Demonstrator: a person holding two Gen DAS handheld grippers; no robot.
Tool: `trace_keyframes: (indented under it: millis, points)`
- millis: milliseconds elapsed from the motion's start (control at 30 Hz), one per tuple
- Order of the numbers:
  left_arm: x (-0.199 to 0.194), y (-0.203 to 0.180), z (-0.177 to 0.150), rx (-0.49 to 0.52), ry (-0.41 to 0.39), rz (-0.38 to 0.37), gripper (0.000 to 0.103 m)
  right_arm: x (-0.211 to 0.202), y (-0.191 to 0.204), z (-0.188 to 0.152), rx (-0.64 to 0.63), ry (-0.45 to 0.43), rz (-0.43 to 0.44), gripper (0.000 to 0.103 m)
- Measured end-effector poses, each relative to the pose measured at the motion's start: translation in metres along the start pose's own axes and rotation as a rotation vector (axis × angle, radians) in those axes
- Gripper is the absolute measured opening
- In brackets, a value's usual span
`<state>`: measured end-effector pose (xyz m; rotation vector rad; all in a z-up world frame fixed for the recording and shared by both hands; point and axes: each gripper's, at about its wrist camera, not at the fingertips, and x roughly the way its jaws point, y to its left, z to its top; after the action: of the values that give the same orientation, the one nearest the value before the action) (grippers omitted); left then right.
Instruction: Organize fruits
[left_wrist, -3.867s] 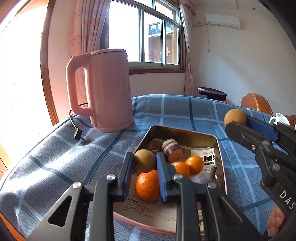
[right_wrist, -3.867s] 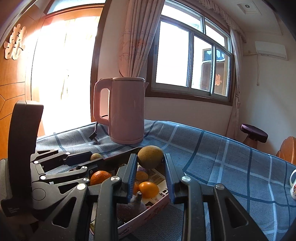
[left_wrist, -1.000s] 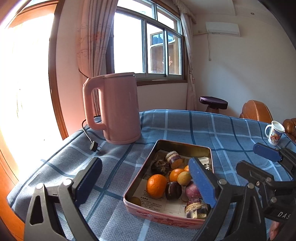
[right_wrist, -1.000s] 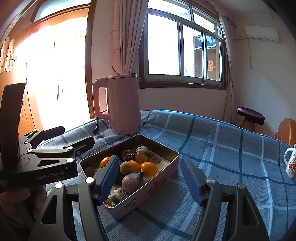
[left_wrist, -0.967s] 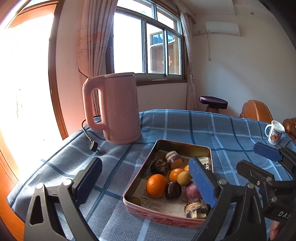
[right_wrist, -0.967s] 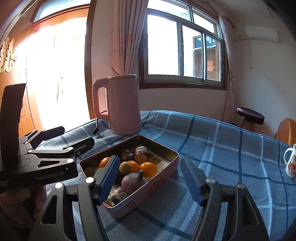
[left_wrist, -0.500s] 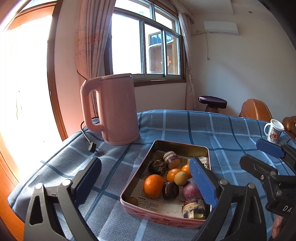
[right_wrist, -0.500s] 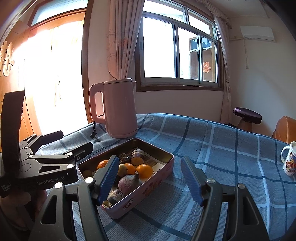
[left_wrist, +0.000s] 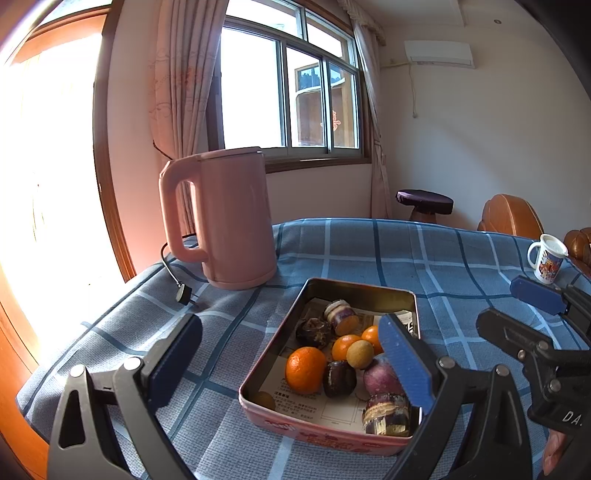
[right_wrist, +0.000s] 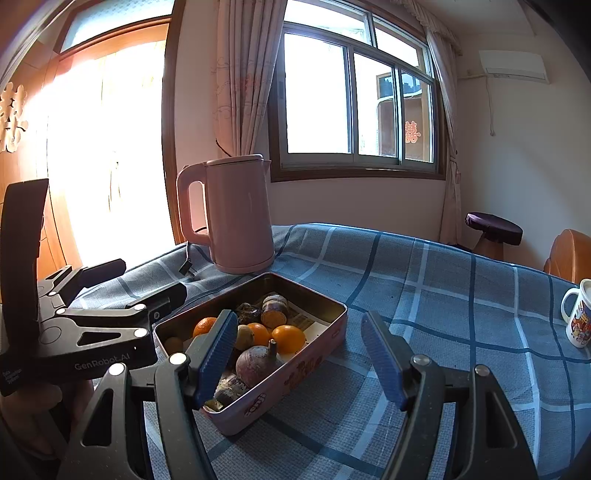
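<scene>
A pink metal tin (left_wrist: 354, 291) lined with printed paper sits on the blue plaid cloth. It holds a big orange (left_wrist: 306, 369), smaller oranges, a tan round fruit (left_wrist: 359, 353), dark brown fruits (left_wrist: 340, 373), a purple bulb (left_wrist: 382, 376) and a cut purple sweet potato (left_wrist: 341, 315). My left gripper (left_wrist: 288, 326) stands open in front of the tin's near end, nothing between its pads. My right gripper (right_wrist: 299, 317) is open too, empty, beside the tin's (right_wrist: 288, 380) near corner. Each gripper shows in the other's view: right gripper (left_wrist: 513, 310), left gripper (right_wrist: 147, 280).
A pink electric kettle (left_wrist: 229, 221) stands behind the tin at the back left, its cord and plug (left_wrist: 183, 293) lying on the cloth. A white printed mug (left_wrist: 546, 258) sits at the far right. A stool (left_wrist: 424, 199) and a wooden chair (left_wrist: 509, 214) stand beyond the table.
About four seconds ago the left gripper was shut on an orange and the right on a tan fruit over the tin. Both have let go and drawn back. Hardly anything moved over the last second.
</scene>
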<state>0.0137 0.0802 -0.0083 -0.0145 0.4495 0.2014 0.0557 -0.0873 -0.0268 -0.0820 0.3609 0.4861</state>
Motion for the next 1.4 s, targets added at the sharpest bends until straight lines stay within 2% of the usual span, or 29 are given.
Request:
trace_keyframes:
  millis: [167, 300, 833, 1400]
  points:
    - [0.001, 0.000, 0.000, 0.005, 0.001, 0.001, 0.099, 0.001, 0.000, 0.000, 0.002, 0.001, -0.001, 0.071]
    - [-0.001, -0.001, 0.001, 0.009, -0.005, 0.003, 0.103, 0.001, -0.001, -0.002, 0.008, 0.000, -0.004, 0.071]
    - [-0.011, -0.008, 0.005, 0.031, -0.040, -0.011, 0.103, -0.007, -0.003, -0.001, -0.002, -0.018, -0.024, 0.071]
    - [-0.006, -0.012, 0.001, 0.042, -0.026, -0.010, 0.103, -0.008, -0.004, -0.003, -0.013, -0.015, -0.035, 0.071]
